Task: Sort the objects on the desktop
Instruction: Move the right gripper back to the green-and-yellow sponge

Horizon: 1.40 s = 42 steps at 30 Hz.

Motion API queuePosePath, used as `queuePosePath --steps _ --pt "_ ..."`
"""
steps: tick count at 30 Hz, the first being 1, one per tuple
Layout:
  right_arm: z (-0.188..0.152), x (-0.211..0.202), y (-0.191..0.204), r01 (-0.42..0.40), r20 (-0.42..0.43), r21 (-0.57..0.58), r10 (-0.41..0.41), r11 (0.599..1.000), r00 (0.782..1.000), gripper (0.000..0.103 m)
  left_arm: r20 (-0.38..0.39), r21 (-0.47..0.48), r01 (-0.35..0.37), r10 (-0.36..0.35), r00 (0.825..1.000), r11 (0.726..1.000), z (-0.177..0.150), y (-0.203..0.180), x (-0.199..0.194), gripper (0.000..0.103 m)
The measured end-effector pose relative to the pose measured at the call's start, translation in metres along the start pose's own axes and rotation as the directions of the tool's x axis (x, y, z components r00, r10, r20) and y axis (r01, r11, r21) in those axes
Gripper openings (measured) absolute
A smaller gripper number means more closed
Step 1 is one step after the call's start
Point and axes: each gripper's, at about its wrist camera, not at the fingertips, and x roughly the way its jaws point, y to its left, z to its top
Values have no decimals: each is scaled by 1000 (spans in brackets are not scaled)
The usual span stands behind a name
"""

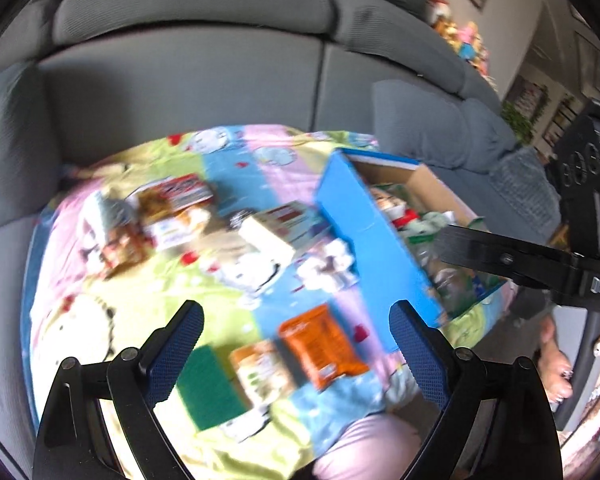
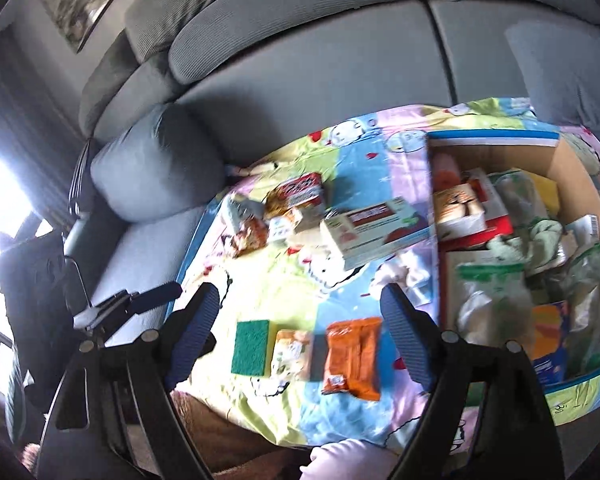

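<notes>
Right wrist view: my right gripper hangs spread and empty, as does my left gripper. Below lie the sponge, two snack packets and several boxes, unsorted; the box already looks well filled.

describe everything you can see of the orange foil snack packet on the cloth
The orange foil snack packet is a flat, crinkly, shiny rectangular pouch with sealed ends and a small pale label near its lower edge. It lies flat on the patterned cloth, beside a smaller pale packet, near the blue cardboard box. No gripper touches it.
</notes>
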Motion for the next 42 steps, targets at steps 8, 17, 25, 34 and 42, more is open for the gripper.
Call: queuePosePath --steps 8,17,25,34,42 --pt "-23 41 43 -99 -101 -46 94 994 990 83 -31 -84 -58 56 998 995 -36 53 -7 94" --pt "-43 103 67 -167 -236 -14 159 986 959 83 -88 -147 -68 55 995 987 -76 89 10 94" --pt "-59 163 68 -153 -360 32 154 988 920 83 -121 -183 -39 17 992 982 -105 101 36 94" --pt "-68 200 69 -129 -444 44 135 991 886 77 -163 -139 -38 15 986 990 -121 97 61 94" --pt "-75 222 68 -112 -492 52 123 992 862 76 -176 -185 1 -34 984 983 -129 104 76 94"
